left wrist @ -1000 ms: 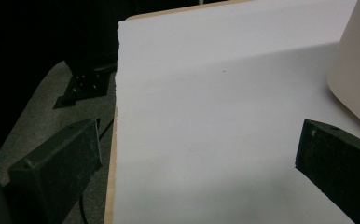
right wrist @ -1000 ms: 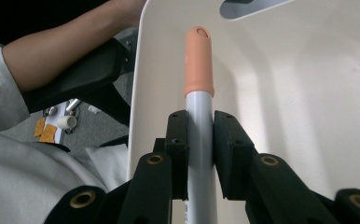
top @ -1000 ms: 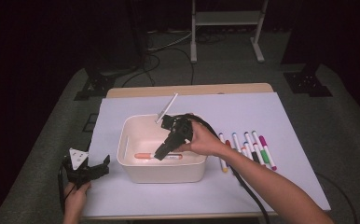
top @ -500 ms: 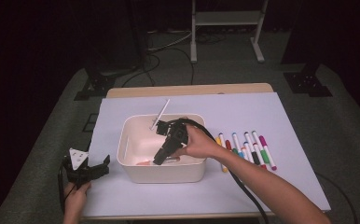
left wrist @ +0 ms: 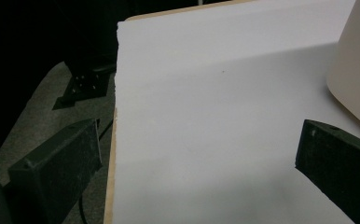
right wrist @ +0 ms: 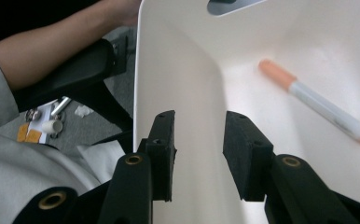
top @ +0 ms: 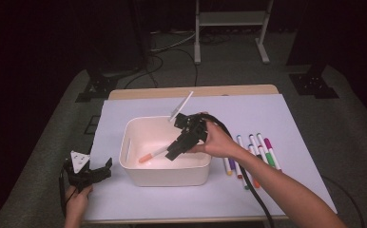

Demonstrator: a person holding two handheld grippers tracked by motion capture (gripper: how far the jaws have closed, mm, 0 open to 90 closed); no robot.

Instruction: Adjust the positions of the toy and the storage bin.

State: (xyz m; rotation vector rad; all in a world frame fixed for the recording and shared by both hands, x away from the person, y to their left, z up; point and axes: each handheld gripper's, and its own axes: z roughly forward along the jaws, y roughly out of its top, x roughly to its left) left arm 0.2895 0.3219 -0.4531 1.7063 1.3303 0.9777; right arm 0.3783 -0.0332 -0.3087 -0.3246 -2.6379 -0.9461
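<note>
A white bin (top: 134, 164) stands mid-table. On its floor lies a marker (top: 152, 155) with a white barrel and orange cap, which the right gripper view shows as the marker (right wrist: 318, 105). My right gripper (top: 173, 151) reaches down into the bin from the right, tips just right of the marker and apart from it. Its jaws stand open with nothing held between them, as the right gripper (right wrist: 199, 156) faces the bin's inner wall (right wrist: 178, 93). My left gripper (top: 96, 173) rests open at the table's front left edge; the left gripper (left wrist: 197, 163) looks over bare white tabletop.
Several coloured markers (top: 255, 152) lie in a row on the white table sheet (top: 291, 123) right of the bin. The bin's corner (left wrist: 355, 70) is at the right of the left gripper view. A cable (top: 248, 180) trails along the right forearm. Dark floor surrounds the table.
The right gripper dipped toward the bin's floor and has come up slightly. The marker now lies free and a little tilted by its tips. The left gripper has not moved.
</note>
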